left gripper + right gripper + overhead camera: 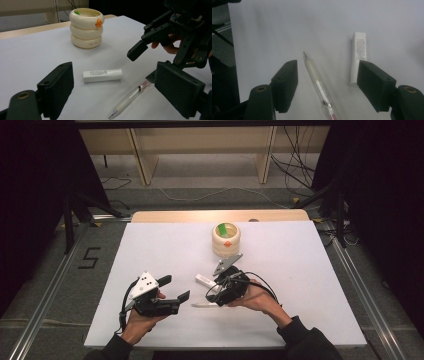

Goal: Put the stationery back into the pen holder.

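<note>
A clear pen (318, 83) with a pink end lies on the white table (150, 245), between the open jaws of my right gripper (329, 85), which hover just over it. Beside it lies a white tube (358, 56) with small print. In the high view the right gripper (214, 295) points left over the pen (205, 305) and the tube (205, 281). My left gripper (175, 288) is open and holds nothing, a short way left of both. Its own view has the pen (130, 98) and tube (103, 75) ahead of the left gripper (117, 90).
A cream ringed cup (226, 239) with an orange beak and a green thing inside stands at the back middle of the table. A wooden strip (220, 215) runs along the far edge. Cables and shelving lie on the floor beyond.
</note>
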The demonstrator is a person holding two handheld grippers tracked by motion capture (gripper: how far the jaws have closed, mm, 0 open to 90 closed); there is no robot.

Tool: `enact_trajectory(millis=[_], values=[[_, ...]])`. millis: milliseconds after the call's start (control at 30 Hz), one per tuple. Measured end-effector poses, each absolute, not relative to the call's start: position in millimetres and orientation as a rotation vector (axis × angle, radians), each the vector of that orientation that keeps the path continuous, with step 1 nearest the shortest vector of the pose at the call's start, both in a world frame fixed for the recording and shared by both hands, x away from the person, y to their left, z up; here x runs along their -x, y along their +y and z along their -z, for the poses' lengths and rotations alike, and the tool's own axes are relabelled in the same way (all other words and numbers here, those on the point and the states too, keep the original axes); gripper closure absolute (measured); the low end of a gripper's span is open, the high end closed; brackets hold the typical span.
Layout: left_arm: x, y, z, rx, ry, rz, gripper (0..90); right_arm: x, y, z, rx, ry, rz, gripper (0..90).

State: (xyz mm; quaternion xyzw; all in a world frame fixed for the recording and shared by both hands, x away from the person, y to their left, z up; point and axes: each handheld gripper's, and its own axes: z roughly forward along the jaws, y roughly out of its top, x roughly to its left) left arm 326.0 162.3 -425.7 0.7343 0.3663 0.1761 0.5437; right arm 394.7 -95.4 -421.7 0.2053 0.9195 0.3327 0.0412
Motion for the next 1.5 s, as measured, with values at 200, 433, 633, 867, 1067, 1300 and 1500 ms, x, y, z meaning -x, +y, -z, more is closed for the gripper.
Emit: enact_trajectory(millis=[200, 433, 633, 867, 1067, 1300, 1500], values=[[-326, 163, 425, -1.731, 0.872, -0.414, 15.3, -395, -90, 429, -0.602, 2.848, -0.960, 36.0], [-326, 163, 426, -1.726, 0.876, -0.411, 15.2, -392, -82, 438, -0.578, 2.904, -0.871, 39.0], [-326, 163, 425, -1.726, 0.875, -0.411, 15.2, -394, -78, 446, -0.563, 2.929, -0.791, 42.3], [-327, 164, 425, -1.726, 0.874, -0.412, 15.2, -395, -75, 454, -0.560, 2.942, -0.727, 47.2], [-326, 164, 425, -1.727, 0.875, -0.414, 15.2, -395, -72, 457, -0.512, 2.945, -0.698, 51.9], [-326, 164, 425, -1.729, 0.873, -0.415, 15.2, -395, -71, 459, -0.496, 2.949, -0.653, 56.0], [-326, 164, 425, -1.729, 0.873, -0.416, 15.2, -396, -70, 463, -0.459, 2.953, -0.619, 59.8]])
